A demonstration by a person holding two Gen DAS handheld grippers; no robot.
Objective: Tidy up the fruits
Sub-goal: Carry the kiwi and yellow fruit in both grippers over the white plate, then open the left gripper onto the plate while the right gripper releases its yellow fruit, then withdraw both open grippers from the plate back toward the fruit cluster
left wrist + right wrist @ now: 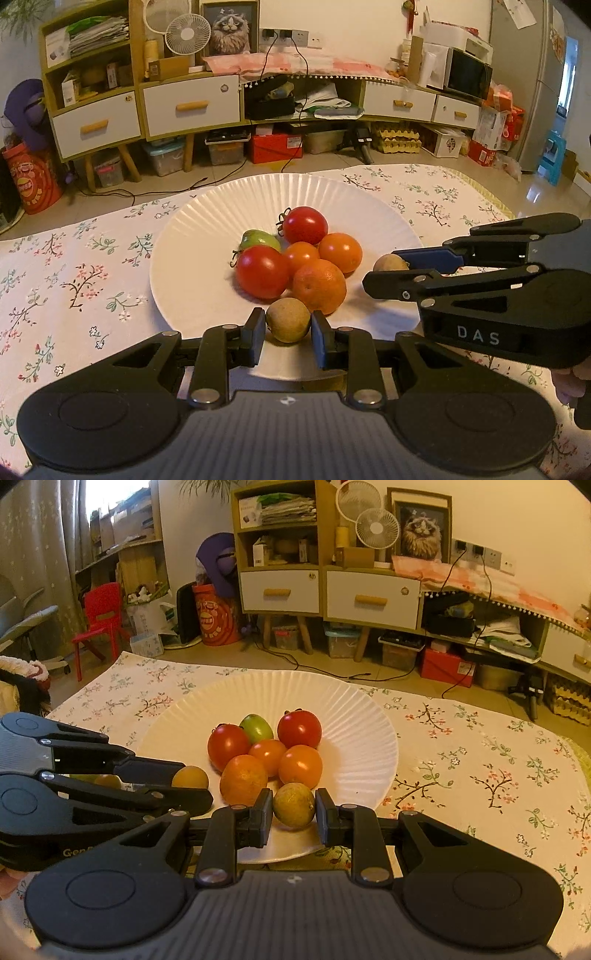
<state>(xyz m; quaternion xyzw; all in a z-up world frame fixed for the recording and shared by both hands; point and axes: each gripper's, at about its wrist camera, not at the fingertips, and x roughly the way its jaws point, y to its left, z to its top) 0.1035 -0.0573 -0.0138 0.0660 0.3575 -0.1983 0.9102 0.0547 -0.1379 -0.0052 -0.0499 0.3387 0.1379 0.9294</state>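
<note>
Pinching one brown fruit [287, 319] [294, 805] each, both tools [288, 326] [293, 810] meet over a plate [192, 258] on floral tablecloth [74, 280].

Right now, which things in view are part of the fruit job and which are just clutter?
Job: plate, tomatoes, oranges, green fruit, left brown fruit in left gripper, right brown fruit in right gripper.
Clutter: fan, cat picture, microwave, red chair.

Tiled floor [332, 162], white-drawered cabinets [192, 103], red chair [98, 616], curtain [40, 554].
</note>
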